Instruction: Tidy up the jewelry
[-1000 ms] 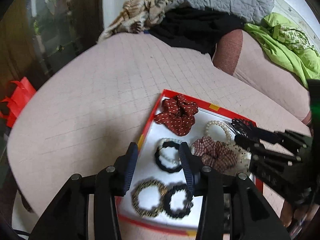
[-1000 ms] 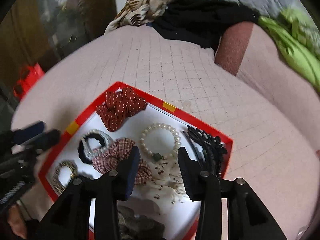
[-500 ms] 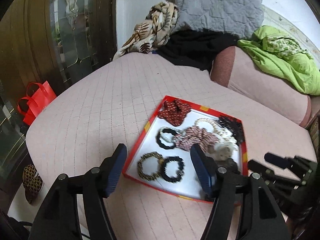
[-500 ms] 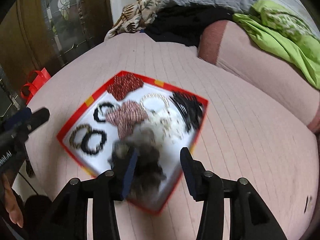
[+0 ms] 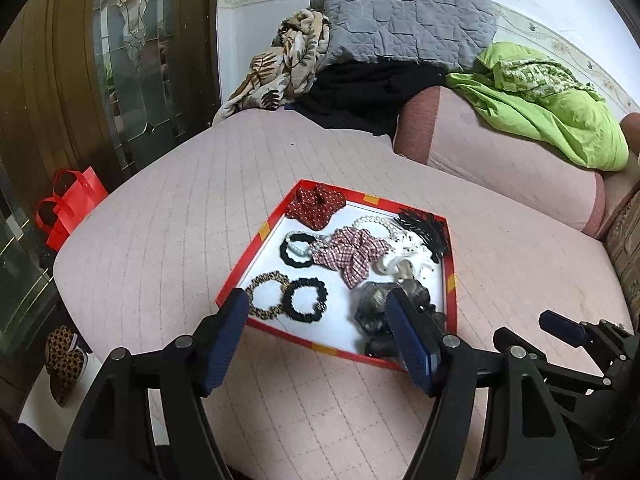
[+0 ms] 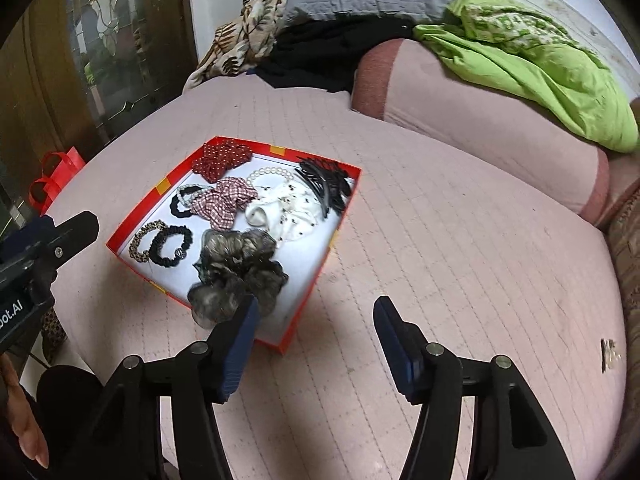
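Note:
A red-rimmed tray [image 5: 256, 258] [image 6: 340, 216] with a white floor lies on the pink quilted bed. In it are a red dotted scrunchie [image 5: 316, 206] [image 6: 220, 158], a checked scrunchie [image 5: 352, 254] [image 6: 224, 202], a pearl bracelet [image 6: 270, 172], black combs [image 5: 426, 232] [image 6: 326, 184], a white dotted scrunchie [image 6: 288, 212], a grey sheer scrunchie [image 5: 380, 304] [image 6: 236, 268], a leopard band [image 5: 266, 294] [image 6: 144, 240] and a black band [image 5: 304, 300] [image 6: 170, 246]. My left gripper [image 5: 316, 332] is open and empty, above the tray's near edge. My right gripper [image 6: 316, 332] is open and empty, above the bed at the tray's near right corner.
A pink bolster [image 5: 500, 156] with a green cloth [image 5: 552, 100] lies behind the tray. A grey pillow [image 5: 404, 20], black cloth and a patterned blanket [image 5: 288, 60] sit at the bed's head. A red bag [image 5: 68, 208] and slippers [image 5: 64, 356] are on the floor at left.
Both grippers have pulled back and up from the tray and opened wider. The grey sheer scrunchie now lies in the tray's near corner, free of the right gripper.

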